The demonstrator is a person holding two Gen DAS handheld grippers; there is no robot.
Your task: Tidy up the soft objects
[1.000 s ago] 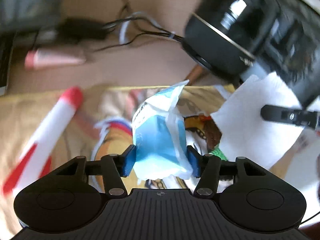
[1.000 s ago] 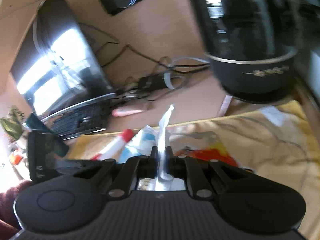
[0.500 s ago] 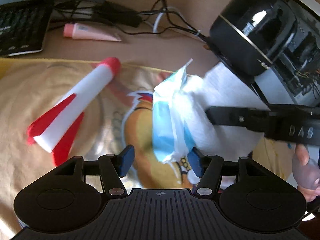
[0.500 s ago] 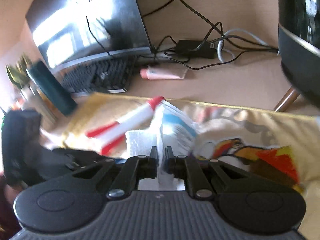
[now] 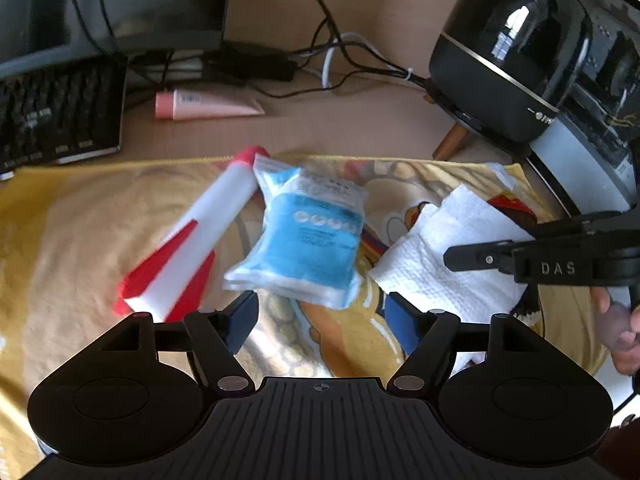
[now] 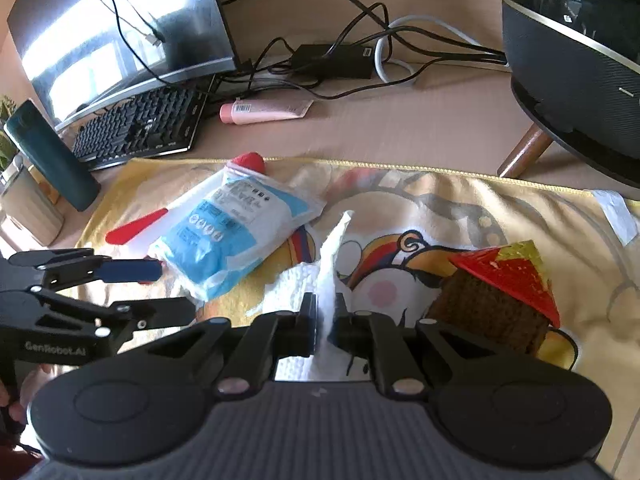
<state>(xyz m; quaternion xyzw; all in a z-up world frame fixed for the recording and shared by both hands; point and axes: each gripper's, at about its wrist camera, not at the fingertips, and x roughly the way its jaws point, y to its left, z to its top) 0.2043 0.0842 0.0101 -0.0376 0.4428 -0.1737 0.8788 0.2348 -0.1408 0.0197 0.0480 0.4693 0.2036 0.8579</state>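
One view only — R gripper (image 6: 325,322) pinching tissue (image 6: 332,264).

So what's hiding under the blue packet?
The blue packet lies across the red and white foam rocket and the yellow cartoon cloth. Anything else beneath is covered.

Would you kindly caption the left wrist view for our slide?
Open left gripper above a blue packet lying beside a foam rocket on yellow cloth.
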